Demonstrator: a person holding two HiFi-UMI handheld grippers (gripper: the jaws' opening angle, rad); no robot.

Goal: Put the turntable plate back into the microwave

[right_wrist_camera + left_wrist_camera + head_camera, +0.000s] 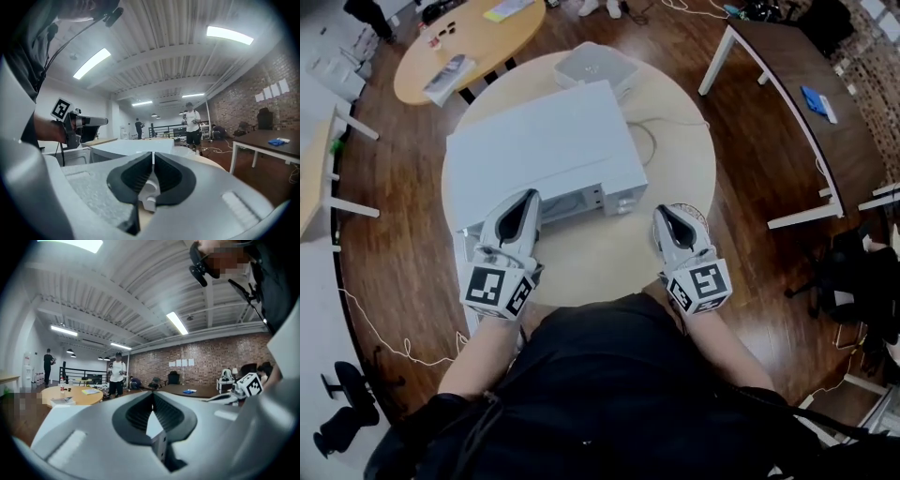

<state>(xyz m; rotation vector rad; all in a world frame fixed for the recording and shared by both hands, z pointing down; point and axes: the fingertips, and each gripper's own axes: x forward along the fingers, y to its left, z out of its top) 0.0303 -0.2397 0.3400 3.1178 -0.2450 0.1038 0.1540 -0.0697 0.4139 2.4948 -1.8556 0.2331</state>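
Looking down in the head view, I take the arc of patterned rim at centre right to be the turntable plate (701, 214). It lies flat on the counter (675, 141), just below the right front corner of the microwave (544, 155). Most of the plate is covered by my right gripper (677, 212), which sits over it and points toward the top of the frame. In the right gripper view its jaws are pressed together at the tips (153, 154), and I can make out no plate edge between them.

My left gripper (527, 197) is at the microwave's front left corner, well apart from the plate. Its jaws also meet at the tips in its own view (152, 394), with nothing held.

Of the 2 grippers, the right is plainly the nearer, so I judge the pickup to be its job. The dark strip of the oven opening (572, 202) lies to the upper left of the plate. The plate therefore has to travel leftward along the microwave's front and then in, kept level. I cannot tell how far the door stands open.
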